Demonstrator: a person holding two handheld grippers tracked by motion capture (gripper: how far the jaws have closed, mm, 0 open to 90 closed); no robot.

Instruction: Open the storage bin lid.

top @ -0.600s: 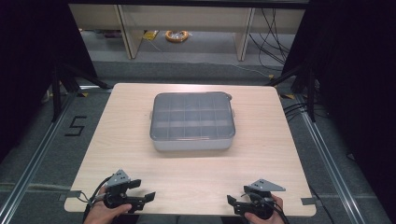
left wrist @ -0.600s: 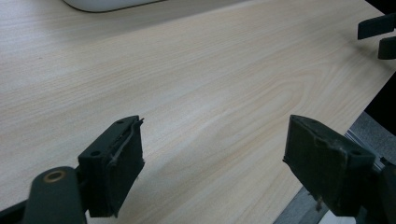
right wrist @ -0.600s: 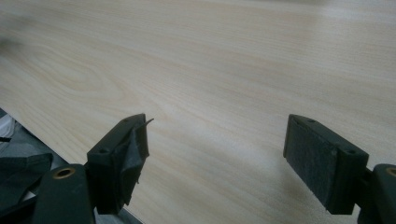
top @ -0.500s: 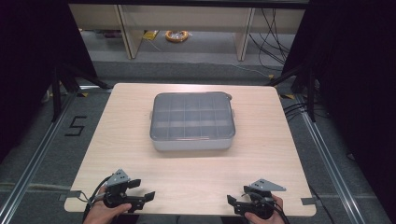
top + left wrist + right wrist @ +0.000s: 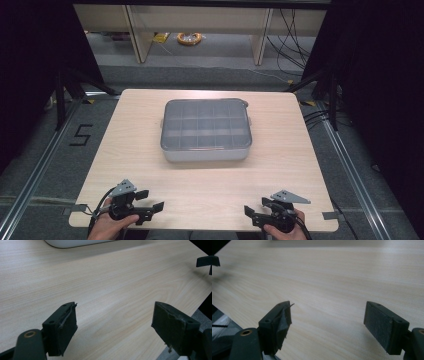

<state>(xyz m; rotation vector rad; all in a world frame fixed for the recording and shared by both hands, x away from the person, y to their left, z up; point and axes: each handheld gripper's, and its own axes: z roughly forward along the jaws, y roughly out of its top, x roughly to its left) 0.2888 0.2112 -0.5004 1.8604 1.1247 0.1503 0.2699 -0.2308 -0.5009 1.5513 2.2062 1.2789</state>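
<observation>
While both hands rest at the near edge of the light wooden table (image 5: pixel 150 125), each holds its gripper low over bare wood with nothing between the jaws. From the high view, the left gripper (image 5: pixel 151 200) sits at about seven o'clock on the tabletop and the right gripper (image 5: pixel 256 208) at about five o'clock, well apart from each other. Both stand wide open: the left gripper view shows its two black pads (image 5: pixel 63 327) spread with only wood grain between them, and the right gripper view shows the same (the rubber facing on its left pad (image 5: pixel 280 323) looks frayed and peeling).

At the table's centre, slightly toward twelve o'clock, lies a grey compartment box (image 5: pixel 206 130) with a translucent lid closed over a grid of dividers; no label on it is readable. On the floor at about nine o'clock, black tape forms the numeral "5" (image 5: pixel 81 135).
</observation>
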